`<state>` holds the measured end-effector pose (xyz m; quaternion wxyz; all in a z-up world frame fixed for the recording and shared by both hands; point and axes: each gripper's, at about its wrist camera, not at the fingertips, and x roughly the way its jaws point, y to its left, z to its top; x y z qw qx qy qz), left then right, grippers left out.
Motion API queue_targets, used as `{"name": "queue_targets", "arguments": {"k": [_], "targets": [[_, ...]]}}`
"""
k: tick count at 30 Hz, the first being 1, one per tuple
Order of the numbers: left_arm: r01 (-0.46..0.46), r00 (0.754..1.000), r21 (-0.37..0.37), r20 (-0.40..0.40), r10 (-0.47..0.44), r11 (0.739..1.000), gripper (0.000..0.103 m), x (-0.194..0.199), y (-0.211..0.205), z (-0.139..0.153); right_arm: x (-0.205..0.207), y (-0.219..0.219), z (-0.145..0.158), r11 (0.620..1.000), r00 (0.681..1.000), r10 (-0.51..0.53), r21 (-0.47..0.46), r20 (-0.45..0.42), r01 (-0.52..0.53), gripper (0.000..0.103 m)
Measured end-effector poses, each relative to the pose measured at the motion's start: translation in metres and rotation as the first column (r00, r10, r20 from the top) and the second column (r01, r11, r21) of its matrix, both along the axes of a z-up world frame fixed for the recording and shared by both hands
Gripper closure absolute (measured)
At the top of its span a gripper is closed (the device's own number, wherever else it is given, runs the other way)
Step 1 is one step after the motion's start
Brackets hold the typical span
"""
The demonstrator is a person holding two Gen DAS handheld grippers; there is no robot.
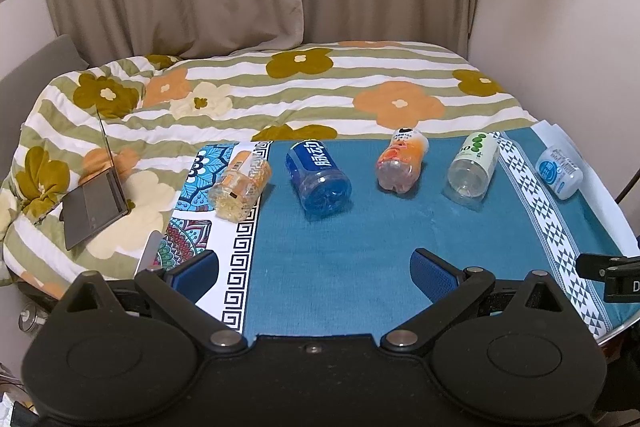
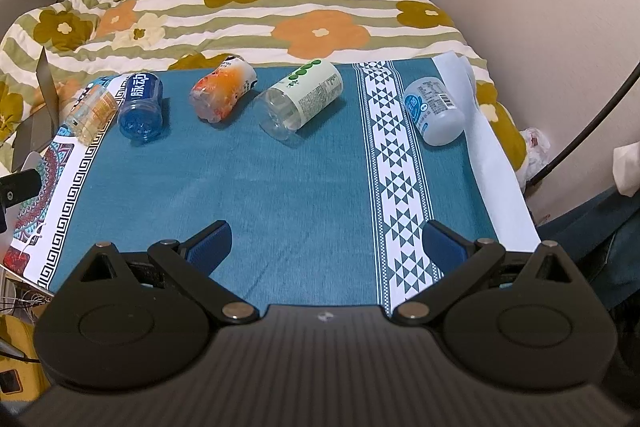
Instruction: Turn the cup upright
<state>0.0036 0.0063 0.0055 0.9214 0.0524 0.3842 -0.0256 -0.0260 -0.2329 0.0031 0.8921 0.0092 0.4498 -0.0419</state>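
Several cut plastic-bottle cups lie on their sides in a row on the blue tablecloth (image 1: 340, 267). From the left: a yellow-labelled cup (image 1: 240, 187), a blue cup (image 1: 318, 177), an orange cup (image 1: 402, 161), a clear cup with a green-dotted white label (image 1: 474, 167) and a pale blue-labelled cup (image 1: 560, 171). They also show in the right wrist view: yellow (image 2: 92, 113), blue (image 2: 142, 107), orange (image 2: 222, 91), green-dotted (image 2: 300, 99), pale blue (image 2: 434, 111). My left gripper (image 1: 314, 271) is open and empty, well short of the row. My right gripper (image 2: 326, 241) is open and empty, near the front edge.
The table stands against a bed with a flowered striped quilt (image 1: 300, 87). An open laptop (image 1: 94, 203) lies on the quilt to the left. A patterned mat (image 1: 208, 223) covers the table's left side. A wall (image 2: 540, 7) is close on the right.
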Motion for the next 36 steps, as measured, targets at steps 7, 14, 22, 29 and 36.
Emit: {"name": "queue_targets", "arguments": {"k": [7,14,22,29,36], "targets": [[0.002,1.000,0.003,-0.004,-0.002,1.000,0.000,0.0008,-0.0008,0.0000,0.0005,-0.0001,-0.0002,1.000,1.000,0.000,0.001,0.000,0.000,0.000],[0.002,1.000,0.003,-0.004,-0.002,1.000,0.000,0.0008,-0.0005,0.0001,0.0009,-0.0002,-0.0004,1.000,1.000,0.000,0.001,0.000,0.000,0.000],[0.002,1.000,0.003,-0.005,-0.002,1.000,0.000,0.0010,-0.0009,0.0002,0.0012,-0.0002,-0.0004,1.000,1.000,0.000,0.002,0.000,0.000,0.000],[0.002,1.000,0.003,-0.005,-0.002,1.000,0.000,0.0011,-0.0009,0.0003,0.0012,-0.0002,-0.0004,1.000,1.000,0.000,0.001,0.000,0.000,0.000],[0.003,1.000,0.006,-0.011,-0.003,1.000,0.000,0.0045,0.0011,-0.0005,0.0013,-0.0008,0.0013,1.000,1.000,0.000,0.005,0.002,0.000,0.000]]}}
